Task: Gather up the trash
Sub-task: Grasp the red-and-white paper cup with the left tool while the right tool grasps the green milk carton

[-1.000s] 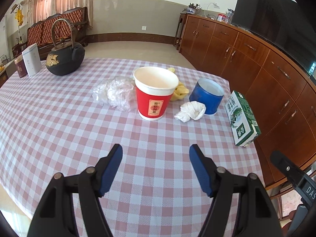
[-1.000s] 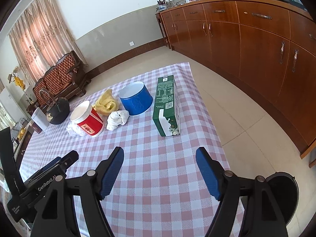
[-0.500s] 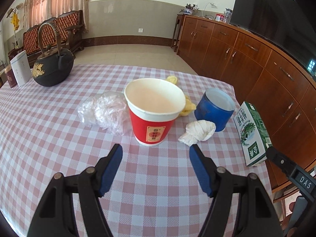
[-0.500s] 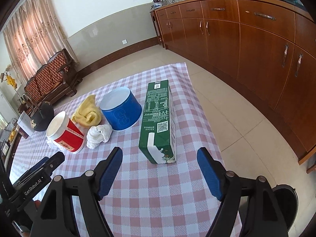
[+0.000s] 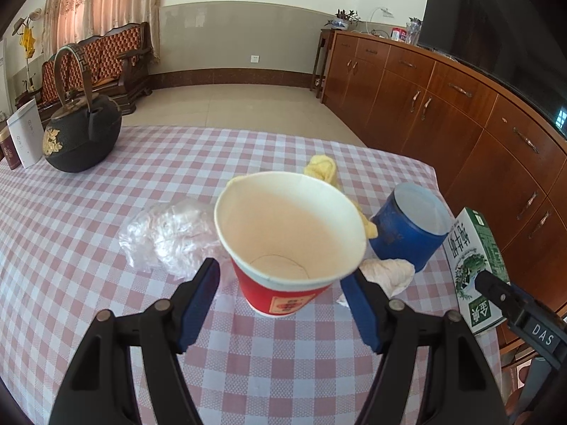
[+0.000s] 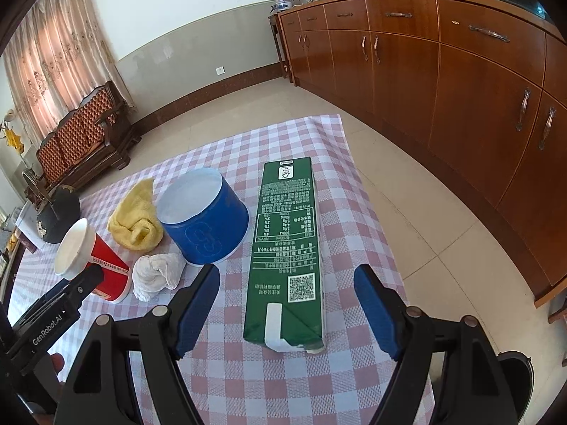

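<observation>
1. Left wrist view: the left gripper [image 5: 280,281] has its jaws spread wide, one on each side of a red paper cup [image 5: 283,244] standing upright on the checked tablecloth [image 5: 71,212]. The blue pads do not press the cup; nothing is held.
2. Just left of the cup lies a crumpled clear plastic bag [image 5: 166,237]. Behind it sits a yellow cloth [image 5: 322,168], and to its right a blue tub [image 5: 407,230] with a wad of white tissue [image 5: 386,272] at its foot.
3. A black teapot [image 5: 81,134] stands well apart at the far left of the table.
4. Right wrist view: the right gripper [image 6: 287,297] is also wide open and grips nothing. A green carton [image 6: 287,248] lies flat on the cloth, its near end between the spread fingers with clear gaps either side.
5. Left of the carton are the tub [image 6: 202,223], the yellow cloth [image 6: 134,219], the tissue [image 6: 156,274] and the cup [image 6: 92,258], with the left gripper's body just in front of the cup.
6. Brown cabinets [image 6: 460,88] line the wall to the right.
</observation>
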